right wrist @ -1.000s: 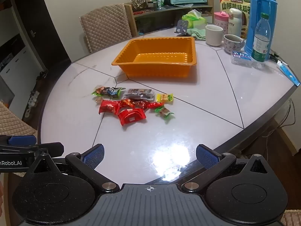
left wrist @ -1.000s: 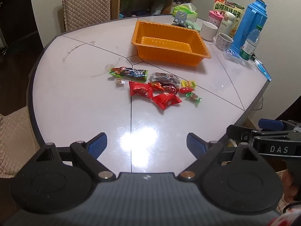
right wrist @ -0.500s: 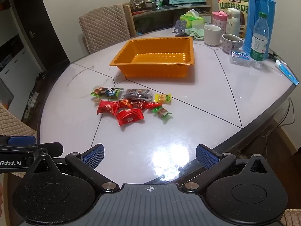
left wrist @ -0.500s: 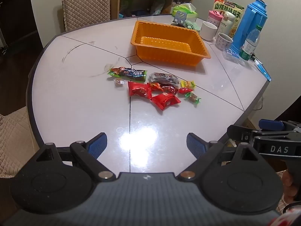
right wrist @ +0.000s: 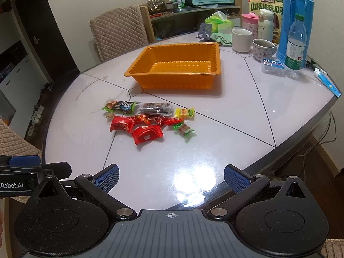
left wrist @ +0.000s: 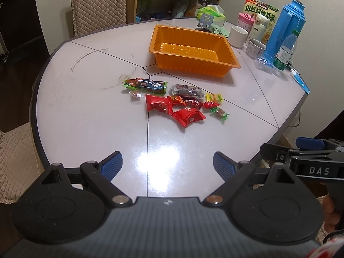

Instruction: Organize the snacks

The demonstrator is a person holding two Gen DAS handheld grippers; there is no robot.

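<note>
Both claws stand with jaws wide apart and nothing between them: your left claw (left wrist: 167,164) and right claw (right wrist: 171,177) hover over the near edge of the desk (right wrist: 268,111), well short of the snacks.

The snacks (right wrist: 148,120) lie in a loose cluster around the middle of the desk, with the empty orange tray (right wrist: 178,68) beyond them toward the far edge. The packets touch and overlap, so closing on one could easily drag a neighbour along or pinch two at once. The red packet (left wrist: 188,116) nearest you sits puffed up and glossy; I would expect it to squirt out of the pads if you grip its bulge rather than a crimped end. The small green-ended candy (right wrist: 184,130) lies flat and may simply slide on the shiny top.

You have plenty of bare surface between the near edge and the cluster, and to either side. Crowding is at the far right corner: mugs (right wrist: 241,39), a blue flask (right wrist: 296,21) and a water bottle (right wrist: 295,43) stand just beside the tray, so swing in from the left or near side when you drop things.
</note>
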